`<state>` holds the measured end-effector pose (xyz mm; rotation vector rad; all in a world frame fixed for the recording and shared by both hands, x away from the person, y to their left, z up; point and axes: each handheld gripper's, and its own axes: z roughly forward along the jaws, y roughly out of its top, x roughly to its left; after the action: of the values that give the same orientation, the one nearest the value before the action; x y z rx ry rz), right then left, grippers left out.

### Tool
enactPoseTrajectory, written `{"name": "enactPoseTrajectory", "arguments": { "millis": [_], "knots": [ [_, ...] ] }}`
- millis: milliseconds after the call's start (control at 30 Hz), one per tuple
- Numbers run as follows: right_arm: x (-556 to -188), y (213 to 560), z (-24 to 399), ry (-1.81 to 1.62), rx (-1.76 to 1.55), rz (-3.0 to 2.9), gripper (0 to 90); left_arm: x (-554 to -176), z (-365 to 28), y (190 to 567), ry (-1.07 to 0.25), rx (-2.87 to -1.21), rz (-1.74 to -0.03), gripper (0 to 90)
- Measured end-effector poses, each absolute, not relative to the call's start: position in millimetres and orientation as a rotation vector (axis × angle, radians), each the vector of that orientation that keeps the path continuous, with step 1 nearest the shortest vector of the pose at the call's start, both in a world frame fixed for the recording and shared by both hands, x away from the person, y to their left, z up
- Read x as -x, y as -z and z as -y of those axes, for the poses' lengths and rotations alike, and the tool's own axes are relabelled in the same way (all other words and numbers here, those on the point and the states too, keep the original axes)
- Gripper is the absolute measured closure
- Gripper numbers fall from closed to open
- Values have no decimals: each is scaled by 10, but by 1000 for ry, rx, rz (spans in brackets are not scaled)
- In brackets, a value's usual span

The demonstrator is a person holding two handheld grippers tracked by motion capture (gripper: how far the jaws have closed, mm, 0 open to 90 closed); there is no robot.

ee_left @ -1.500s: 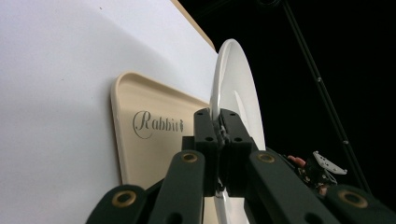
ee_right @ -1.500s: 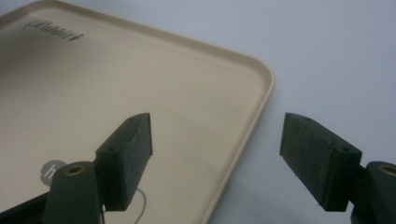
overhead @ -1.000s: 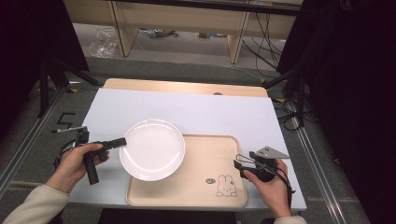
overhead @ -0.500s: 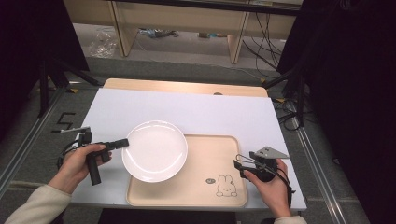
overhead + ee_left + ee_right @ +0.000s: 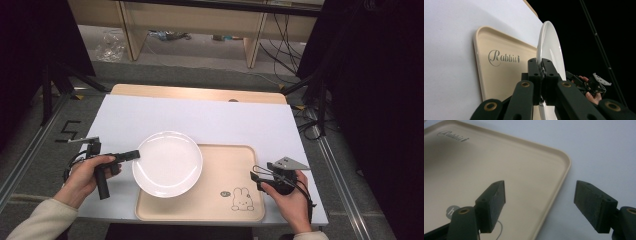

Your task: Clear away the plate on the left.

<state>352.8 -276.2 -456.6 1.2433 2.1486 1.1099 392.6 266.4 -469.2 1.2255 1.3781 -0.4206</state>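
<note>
Here, plate: a white plate [image 5: 168,163] is held over the left part of the beige tray [image 5: 225,210], its left edge reaching past the tray's left rim above the white table [image 5: 200,120].
Left gripper: the left gripper [image 5: 134,154] is clenched on the plate's left rim; in the left gripper view the jaws are seen pressed together with the rim [image 5: 543,50] pinched between them.
Right gripper: the right gripper [image 5: 256,172] is held released at the tray's near right corner, jaws spread wide, nothing between them; in the right gripper view the tray's rim [image 5: 564,170] is seen between and beyond them.
Handling: the plate is judged stiff, smooth and breakable, probably ceramic and fairly heavy for a one-sided pinch.
Hold: the rim is judged the only place to be gripped; sagging or slipping is to be expected, so it is best kept level.
</note>
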Motion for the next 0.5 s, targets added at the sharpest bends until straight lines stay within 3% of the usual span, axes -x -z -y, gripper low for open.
{"name": "enactPoseTrajectory", "arguments": {
  "millis": [500],
  "knots": [
    [-3529,4568,2759,-1122,-1249,-2161,262,-3911,-2566,4706,443,-1248,-1366,867]
  ]
}}
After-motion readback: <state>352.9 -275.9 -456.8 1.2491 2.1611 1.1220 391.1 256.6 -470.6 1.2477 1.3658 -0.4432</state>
